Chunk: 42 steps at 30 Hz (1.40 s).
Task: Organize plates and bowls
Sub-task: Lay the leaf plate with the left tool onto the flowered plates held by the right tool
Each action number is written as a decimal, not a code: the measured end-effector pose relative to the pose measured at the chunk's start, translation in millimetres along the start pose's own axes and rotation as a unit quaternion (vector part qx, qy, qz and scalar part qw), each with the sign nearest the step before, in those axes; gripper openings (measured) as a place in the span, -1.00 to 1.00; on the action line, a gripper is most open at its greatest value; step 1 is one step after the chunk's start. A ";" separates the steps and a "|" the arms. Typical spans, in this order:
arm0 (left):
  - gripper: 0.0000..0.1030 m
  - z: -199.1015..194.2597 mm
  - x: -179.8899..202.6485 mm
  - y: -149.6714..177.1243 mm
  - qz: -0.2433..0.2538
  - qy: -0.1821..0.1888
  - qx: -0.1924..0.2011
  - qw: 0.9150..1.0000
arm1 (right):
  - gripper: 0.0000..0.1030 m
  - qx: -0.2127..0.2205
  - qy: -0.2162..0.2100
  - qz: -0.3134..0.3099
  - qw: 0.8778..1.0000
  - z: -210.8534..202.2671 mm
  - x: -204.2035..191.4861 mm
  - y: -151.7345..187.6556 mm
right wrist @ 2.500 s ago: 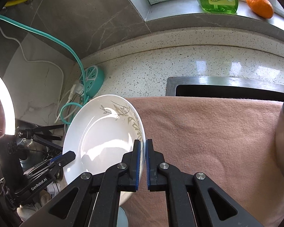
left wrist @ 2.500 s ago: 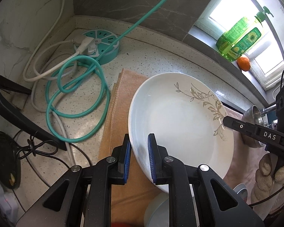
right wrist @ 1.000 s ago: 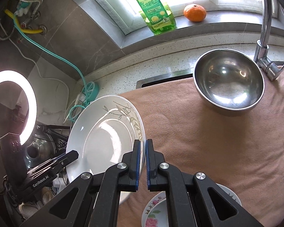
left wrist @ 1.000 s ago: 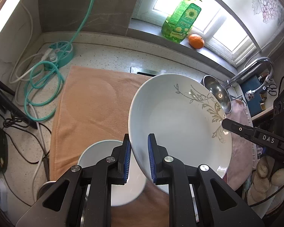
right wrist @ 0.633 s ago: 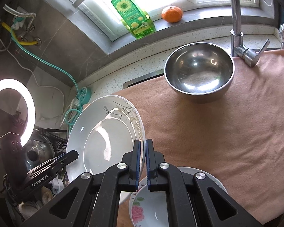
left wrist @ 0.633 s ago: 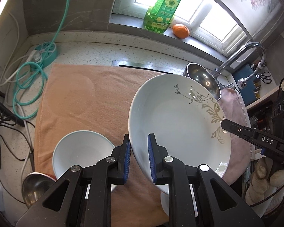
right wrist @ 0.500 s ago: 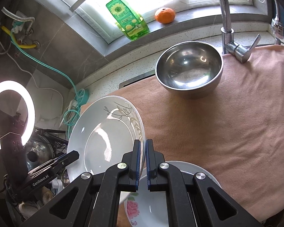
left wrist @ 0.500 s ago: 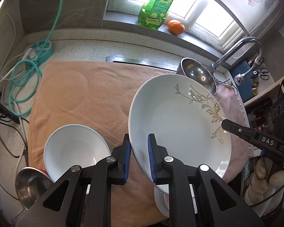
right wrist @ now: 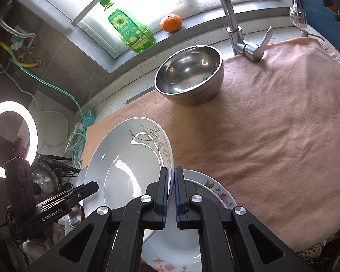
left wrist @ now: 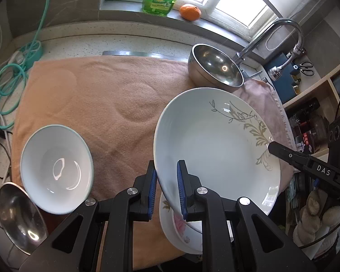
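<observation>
Gripping opposite rims, both grippers (left wrist: 166,189) (right wrist: 171,198) hold the plate (left wrist: 215,149).

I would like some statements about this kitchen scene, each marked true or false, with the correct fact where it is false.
1. Both tongs grip the same leaf plate. True: the left tongs and right tongs clamp opposite edges.
2. The steel bowl is full of water. False: it looks empty.
3. A flower plate lies under the leaf plate. True.
4. The orange sits on the towel. False: it is on the window sill, beside the soap bottle.
5. The white bowl is stacked in the steel bowl. False: it stands apart, on the towel's other side.
</observation>
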<state>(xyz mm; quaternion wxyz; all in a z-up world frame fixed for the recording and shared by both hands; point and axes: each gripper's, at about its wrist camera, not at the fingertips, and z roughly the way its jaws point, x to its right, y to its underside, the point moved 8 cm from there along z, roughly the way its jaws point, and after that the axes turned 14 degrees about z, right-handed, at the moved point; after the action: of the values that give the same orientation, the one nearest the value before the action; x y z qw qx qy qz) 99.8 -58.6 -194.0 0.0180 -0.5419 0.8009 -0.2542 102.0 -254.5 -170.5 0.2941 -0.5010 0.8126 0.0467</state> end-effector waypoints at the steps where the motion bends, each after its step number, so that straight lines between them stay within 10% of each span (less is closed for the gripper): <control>1: -0.70 1.4 2.6 1.5 0.001 0.002 -0.002 1.000 | -0.90 0.000 0.001 0.002 1.000 -1.2 3.1 1.8; 42: -0.70 33.5 35.7 40.3 0.029 0.024 -0.056 0.998 | -0.90 -0.024 0.022 0.082 0.996 -0.2 87.3 62.8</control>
<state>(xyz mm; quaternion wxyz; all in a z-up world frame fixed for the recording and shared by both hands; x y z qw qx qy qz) 60.7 -91.5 -231.6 -0.0243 -0.5123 0.8294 -0.2213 20.7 -292.2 -229.9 0.2590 -0.4403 0.8560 0.0793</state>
